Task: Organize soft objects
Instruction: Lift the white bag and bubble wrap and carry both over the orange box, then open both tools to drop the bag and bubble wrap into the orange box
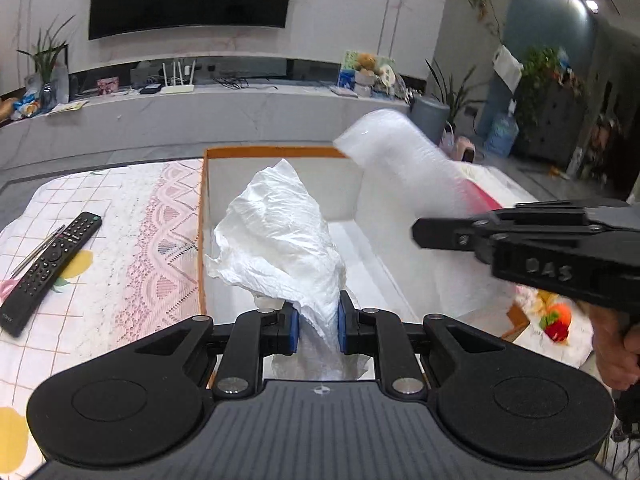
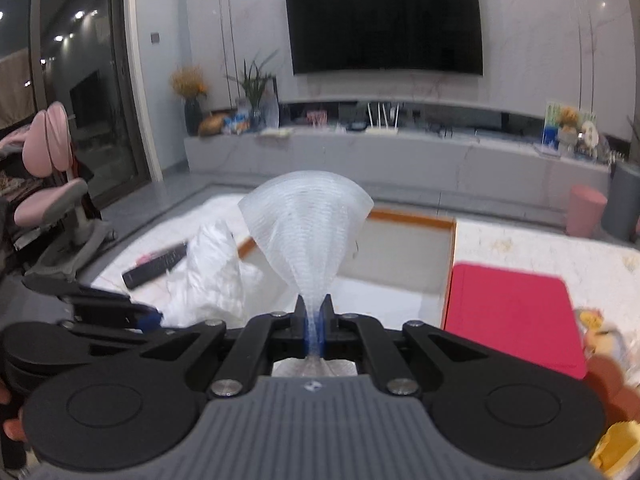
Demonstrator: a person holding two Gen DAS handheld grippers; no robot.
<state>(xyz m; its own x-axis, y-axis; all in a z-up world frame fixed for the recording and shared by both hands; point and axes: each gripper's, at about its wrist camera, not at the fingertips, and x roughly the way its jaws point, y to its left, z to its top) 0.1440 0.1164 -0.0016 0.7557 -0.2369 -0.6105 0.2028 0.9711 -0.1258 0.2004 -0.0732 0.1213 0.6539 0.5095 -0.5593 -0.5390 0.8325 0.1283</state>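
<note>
With the left gripper (image 1: 318, 326) clamping the crumpled white bag (image 1: 280, 236) and the right gripper (image 2: 313, 322) pinching the foam sheet (image 2: 306, 216), each load is best lowered well inside the orange-rimmed box (image 1: 276, 151) just ahead before letting go.

Both views are bright, lit from round ceiling spotlights (image 1: 591, 5) that flare white at the top right of the left wrist view. The fisheye lens bends straight lines strongly near the picture edges. The translucent white ribbed foam sheet (image 1: 400, 168) is smeared by motion blur. The whole right wrist view is soft, and lamps reflect in its dark glass door (image 2: 76, 80).
</note>
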